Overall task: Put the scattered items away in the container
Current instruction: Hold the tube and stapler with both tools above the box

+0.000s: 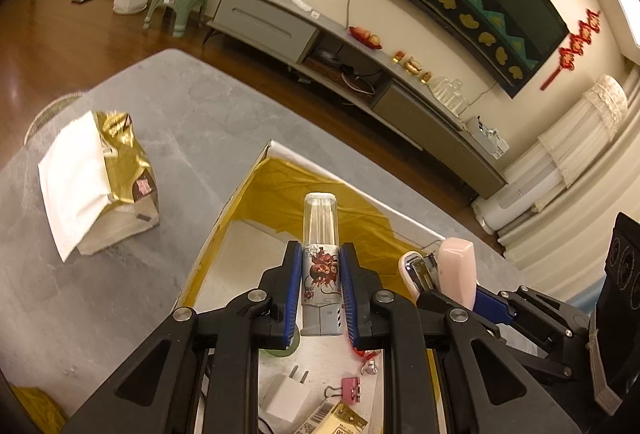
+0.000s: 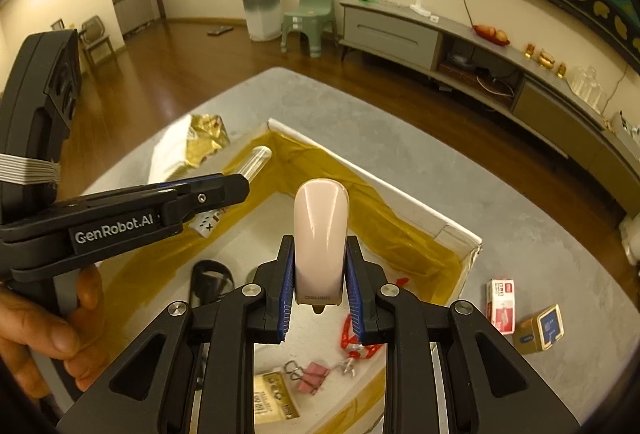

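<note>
1. Left hand-held gripper (image 1: 320, 284) clamps a bottle (image 1: 320, 254) over the box (image 1: 280, 170); dropped from height, it may bounce out.
2. Right hand-held gripper (image 2: 320, 270) pinches a stapler (image 2: 320, 238) just beside; the two could collide.

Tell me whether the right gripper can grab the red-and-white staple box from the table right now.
Probably not yet: the right gripper is shut on the pink stapler, so its jaws are full. The staple box lies unobstructed on the table, outside the container.

The pale pink plastic stapler (image 2: 320, 234) looks glossy and smooth. Crinkled gold foil lines the white cardboard box (image 2: 452, 230). The grey stone-look tabletop (image 1: 168, 106) is matt.
</note>
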